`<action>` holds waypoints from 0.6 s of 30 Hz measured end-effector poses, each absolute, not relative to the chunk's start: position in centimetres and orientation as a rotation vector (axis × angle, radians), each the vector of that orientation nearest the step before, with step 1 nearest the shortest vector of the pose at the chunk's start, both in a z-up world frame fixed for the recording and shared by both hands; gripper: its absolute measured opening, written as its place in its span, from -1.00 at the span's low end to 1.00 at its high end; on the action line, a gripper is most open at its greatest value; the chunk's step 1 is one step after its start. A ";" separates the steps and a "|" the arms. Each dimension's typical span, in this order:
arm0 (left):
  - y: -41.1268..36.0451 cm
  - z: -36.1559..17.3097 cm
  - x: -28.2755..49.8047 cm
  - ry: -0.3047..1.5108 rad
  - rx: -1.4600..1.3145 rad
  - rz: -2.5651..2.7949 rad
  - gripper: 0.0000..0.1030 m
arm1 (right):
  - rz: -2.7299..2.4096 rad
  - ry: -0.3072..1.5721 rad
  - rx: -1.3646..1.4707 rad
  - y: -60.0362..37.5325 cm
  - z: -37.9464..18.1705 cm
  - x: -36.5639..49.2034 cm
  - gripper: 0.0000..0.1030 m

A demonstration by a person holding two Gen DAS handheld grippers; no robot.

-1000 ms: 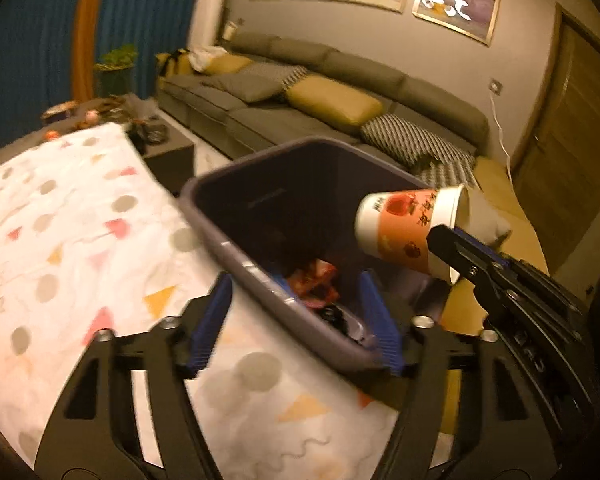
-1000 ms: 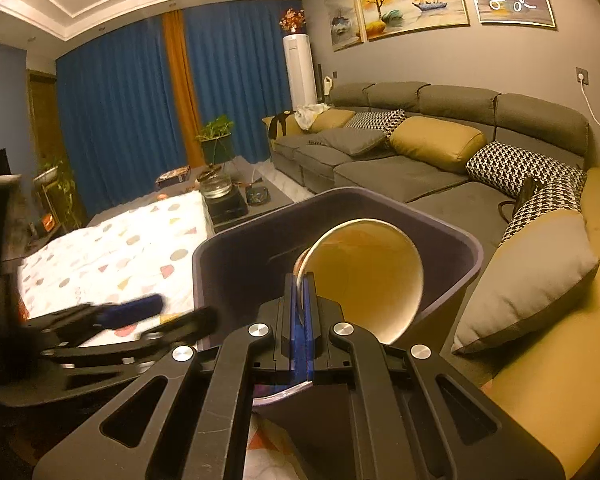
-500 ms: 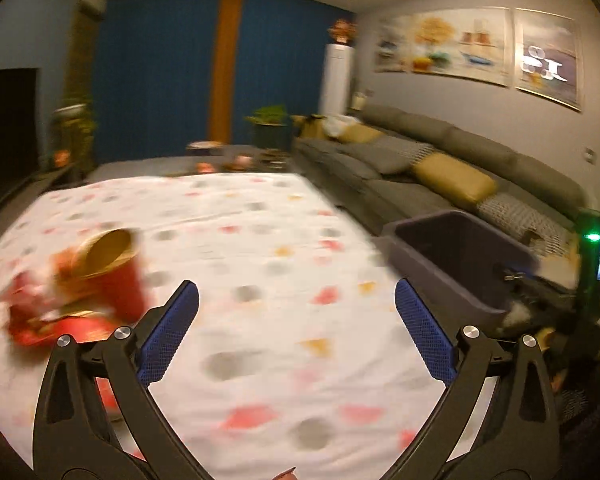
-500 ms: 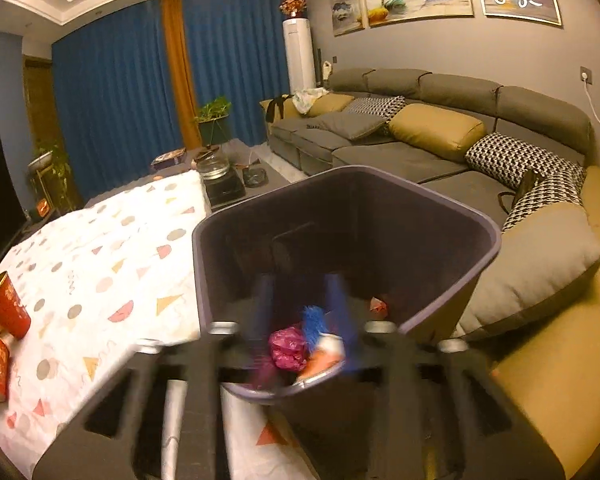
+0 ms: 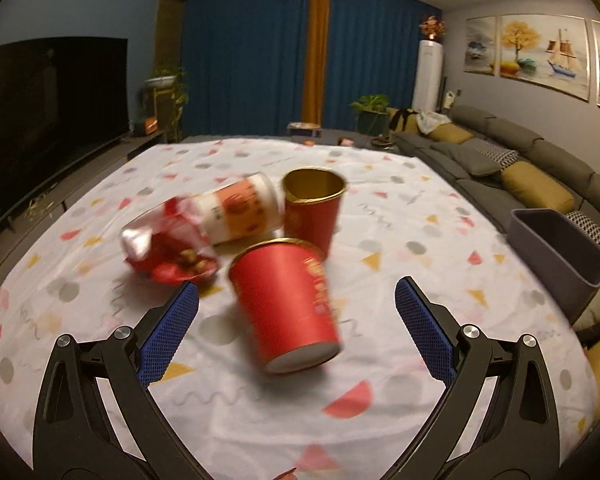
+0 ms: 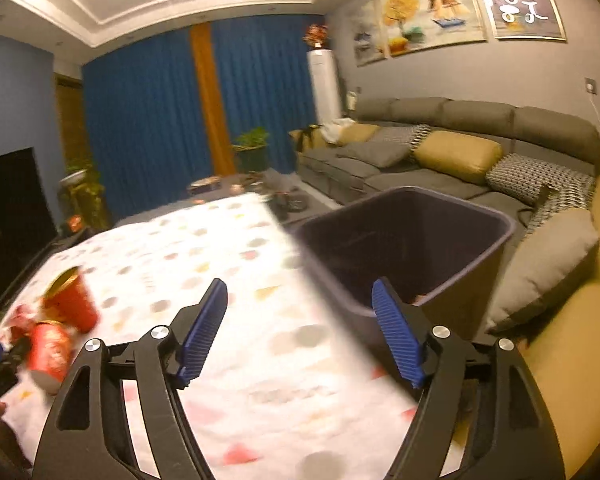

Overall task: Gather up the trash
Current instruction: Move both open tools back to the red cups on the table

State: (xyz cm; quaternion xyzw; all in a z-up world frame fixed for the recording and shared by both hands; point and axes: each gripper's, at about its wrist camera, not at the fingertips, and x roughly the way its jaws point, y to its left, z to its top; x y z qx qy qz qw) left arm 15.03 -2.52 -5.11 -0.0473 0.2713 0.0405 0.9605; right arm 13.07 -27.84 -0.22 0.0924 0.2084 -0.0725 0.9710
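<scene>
In the left wrist view my left gripper (image 5: 296, 308) is open wide over the patterned tablecloth (image 5: 400, 200). A tipped red paper cup (image 5: 288, 308) lies between and just beyond its blue pads (image 5: 168, 332), untouched. Behind it stand an upright red cup (image 5: 314, 210), a white and orange cup (image 5: 240, 212) on its side, and a crumpled red wrapper (image 5: 168, 248). My right gripper (image 6: 300, 332) has nothing between its jaws, which are opening, near the rim of the dark bin (image 6: 412, 240). The red cups (image 6: 66, 302) show at far left there.
The dark bin (image 5: 556, 248) stands off the table's right edge, against a grey sofa (image 6: 440, 152) with yellow and patterned cushions. A television (image 5: 48, 120) is at left, blue curtains (image 5: 252, 56) and plants behind the table.
My left gripper swung from the bin to the cups on the table and widened. My right gripper let go of the paper cup, which dropped into the bin, then pulled back and left.
</scene>
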 end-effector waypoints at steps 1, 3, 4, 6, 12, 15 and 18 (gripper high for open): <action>-2.2 -5.3 15.0 0.550 -0.098 0.086 0.88 | -0.123 0.416 0.187 -26.8 -0.1 12.9 0.45; -1.6 -5.6 15.0 0.558 -0.103 0.095 0.88 | -0.099 0.410 0.183 -25.3 0.0 12.7 0.46; -1.5 -5.7 15.2 0.560 -0.106 0.098 0.88 | -0.086 0.408 0.180 -24.7 0.1 12.6 0.47; -1.4 -5.8 15.5 0.569 -0.110 0.101 0.88 | -0.049 0.409 0.168 -23.2 0.1 12.7 0.47; -1.2 -6.8 17.4 0.635 -0.147 0.060 0.88 | 0.009 0.430 0.154 -21.2 0.1 13.6 0.47; -1.4 -7.1 18.2 0.657 -0.149 0.049 0.88 | 0.029 0.436 0.145 -20.1 0.0 13.7 0.47; -1.4 -7.7 19.2 0.702 -0.153 0.037 0.75 | 0.047 0.439 0.134 -19.4 -0.2 13.8 0.47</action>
